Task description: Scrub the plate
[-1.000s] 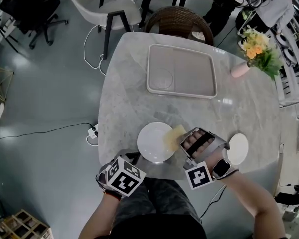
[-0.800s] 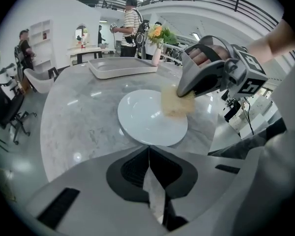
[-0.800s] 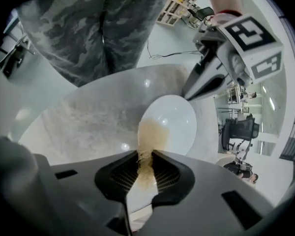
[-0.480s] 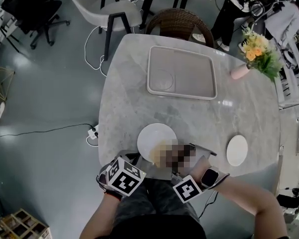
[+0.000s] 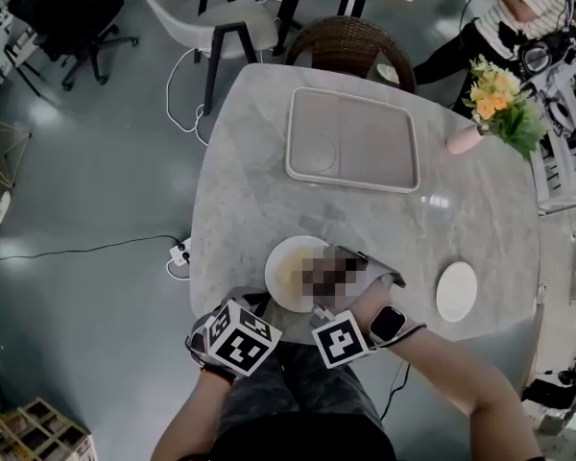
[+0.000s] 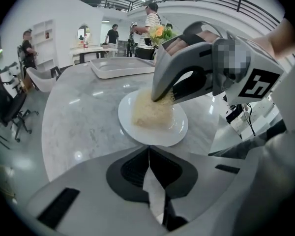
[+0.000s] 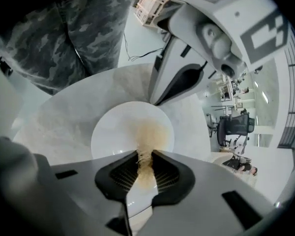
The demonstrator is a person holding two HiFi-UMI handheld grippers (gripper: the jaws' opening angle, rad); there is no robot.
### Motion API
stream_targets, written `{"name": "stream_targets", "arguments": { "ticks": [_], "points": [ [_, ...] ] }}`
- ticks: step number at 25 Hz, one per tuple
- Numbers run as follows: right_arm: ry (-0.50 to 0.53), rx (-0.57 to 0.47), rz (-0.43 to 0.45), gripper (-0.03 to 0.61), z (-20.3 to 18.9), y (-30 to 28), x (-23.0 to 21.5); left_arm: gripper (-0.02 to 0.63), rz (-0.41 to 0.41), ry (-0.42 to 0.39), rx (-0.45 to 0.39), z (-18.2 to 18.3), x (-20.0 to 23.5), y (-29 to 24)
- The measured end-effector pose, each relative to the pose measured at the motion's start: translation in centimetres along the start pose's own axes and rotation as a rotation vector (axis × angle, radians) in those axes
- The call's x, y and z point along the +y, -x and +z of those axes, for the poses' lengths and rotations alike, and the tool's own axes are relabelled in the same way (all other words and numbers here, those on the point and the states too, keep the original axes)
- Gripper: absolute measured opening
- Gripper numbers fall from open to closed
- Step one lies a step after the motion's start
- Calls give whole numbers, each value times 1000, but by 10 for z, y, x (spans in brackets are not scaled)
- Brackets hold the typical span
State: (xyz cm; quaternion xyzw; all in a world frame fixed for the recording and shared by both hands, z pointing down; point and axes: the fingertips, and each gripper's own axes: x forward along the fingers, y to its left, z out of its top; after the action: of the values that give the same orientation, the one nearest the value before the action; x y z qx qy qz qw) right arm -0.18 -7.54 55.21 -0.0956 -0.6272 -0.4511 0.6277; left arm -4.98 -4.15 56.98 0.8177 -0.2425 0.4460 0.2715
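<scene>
A white plate (image 5: pixel 286 260) sits near the front edge of the marble table (image 5: pixel 250 181). My right gripper (image 5: pixel 312 275) is over the plate's middle, partly behind a mosaic patch. It is shut on a yellow sponge (image 7: pixel 146 137), and the sponge (image 6: pixel 152 113) rests flat on the plate (image 6: pixel 179 129). My left gripper (image 6: pixel 148 150) is shut with nothing between its jaws. Its tips sit right at the plate's near rim (image 7: pixel 137 106); whether they touch it I cannot tell. In the right gripper view the left gripper (image 7: pixel 153 101) points down at that rim.
A large beige tray (image 5: pixel 403 157) lies at the table's far side. A small white plate (image 5: pixel 457 291) sits at the front right. A pink vase (image 5: pixel 461 138) with flowers stands at the right edge. A wicker chair (image 5: pixel 346 38) is behind the table.
My right gripper has moved left with the sponge, from the plate's right edge onto the plate's middle. The left gripper and the plate have stayed put.
</scene>
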Motion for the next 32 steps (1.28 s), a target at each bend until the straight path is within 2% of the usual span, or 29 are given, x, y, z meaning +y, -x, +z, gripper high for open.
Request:
{"name": "stream_targets", "arguments": {
  "ticks": [3, 9, 17, 22, 32],
  "points": [
    [-42, 19, 17, 71, -10, 1, 7, 15, 0, 0, -1, 1, -2, 0],
    [-54, 26, 63, 71, -16, 14, 32, 15, 0, 0, 3, 1, -3, 1],
    [-63, -30, 114, 71, 9, 31, 59, 15, 2, 5, 2, 2, -4, 1],
    [-70, -69, 85, 71, 27, 32, 52, 15, 7, 7, 1, 2, -4, -1],
    [-58, -91, 21, 71, 31, 15, 21, 15, 19, 26, -2, 1, -6, -1]
  ]
}}
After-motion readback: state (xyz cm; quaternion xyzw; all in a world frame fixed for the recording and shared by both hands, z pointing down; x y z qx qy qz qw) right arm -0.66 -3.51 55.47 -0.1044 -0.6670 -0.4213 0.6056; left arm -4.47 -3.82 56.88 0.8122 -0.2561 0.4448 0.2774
